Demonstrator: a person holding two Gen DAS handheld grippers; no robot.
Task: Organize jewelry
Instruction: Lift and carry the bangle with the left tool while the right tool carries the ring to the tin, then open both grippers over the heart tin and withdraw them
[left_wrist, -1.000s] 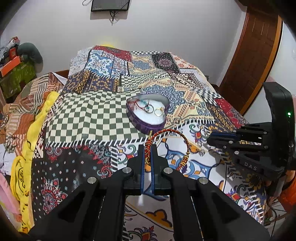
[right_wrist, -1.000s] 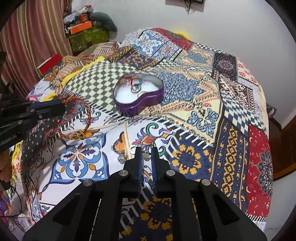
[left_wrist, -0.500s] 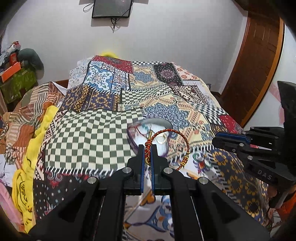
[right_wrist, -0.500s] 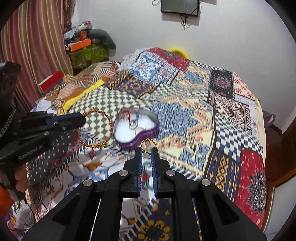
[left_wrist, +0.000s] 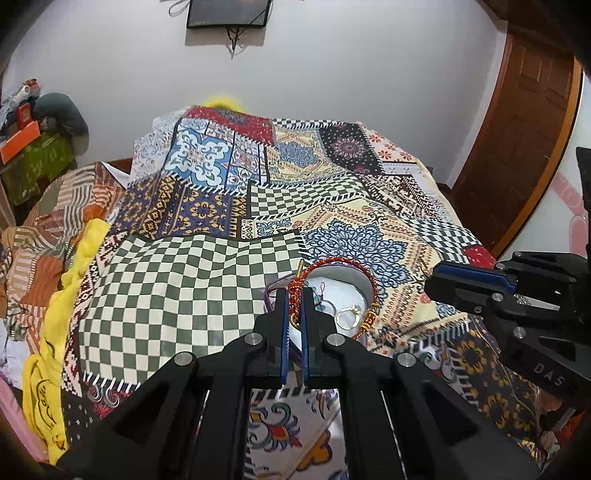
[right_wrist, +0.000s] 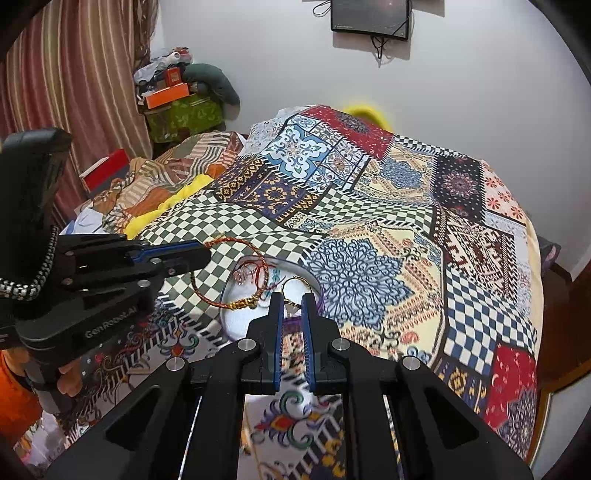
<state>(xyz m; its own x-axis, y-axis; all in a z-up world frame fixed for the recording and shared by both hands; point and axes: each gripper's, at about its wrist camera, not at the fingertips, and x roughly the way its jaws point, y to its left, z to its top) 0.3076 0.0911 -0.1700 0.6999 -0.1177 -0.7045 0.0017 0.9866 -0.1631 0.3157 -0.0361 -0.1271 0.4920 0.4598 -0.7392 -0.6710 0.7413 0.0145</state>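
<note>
My left gripper (left_wrist: 293, 295) is shut on a red and gold braided bangle (left_wrist: 369, 282) and holds it above the purple heart-shaped jewelry box (left_wrist: 347, 275) on the patchwork bedspread. The bangle also shows in the right wrist view (right_wrist: 207, 295), hanging from the left gripper (right_wrist: 201, 253). My right gripper (right_wrist: 293, 301) is shut on a small gold ring (right_wrist: 291, 286) and holds it over the box (right_wrist: 240, 317). The box has a white lining and holds a red cord piece (right_wrist: 251, 271) and a gold ring (left_wrist: 349, 317).
The bed is covered by a patchwork bedspread (left_wrist: 207, 280). A yellow cloth (left_wrist: 55, 332) lies along its left edge. Boxes and bags (right_wrist: 177, 107) stand by the curtain at the far left. A wooden door (left_wrist: 517, 147) is at the right.
Both grippers have lifted and moved forward from the near part of the bed to above the heart-shaped box, each still holding its piece. The box now lies right under the fingertips.
</note>
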